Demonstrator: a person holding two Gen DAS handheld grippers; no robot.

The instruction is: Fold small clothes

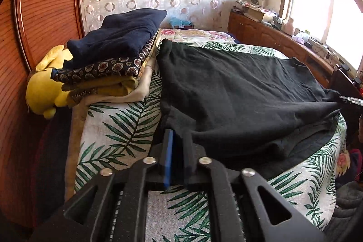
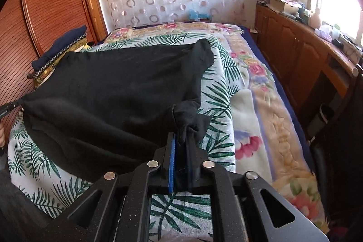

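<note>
Both grippers, left gripper (image 1: 178, 137) and right gripper (image 2: 181, 142), clamp black garment (image 1: 238, 92) corners; no legible writing.

You see a black garment (image 1: 238, 92) on the green palm-leaf white sheet (image 1: 118, 128); left of it, a navy fold (image 1: 120, 35) tops a yellow-brown medallion-print stack (image 1: 106, 76).

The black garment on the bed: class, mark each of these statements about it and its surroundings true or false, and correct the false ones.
1. The black garment lies on a palm-leaf bedspread. True.
2. Each tool pinches a corner of it. True: the left tool and the right tool both grip cloth.
3. A navy garment tops the folded pile. True.
4. The pile sits beside the window. False: it sits by the wooden panel.
5. The black garment is already folded small. False: it is spread out.
</note>
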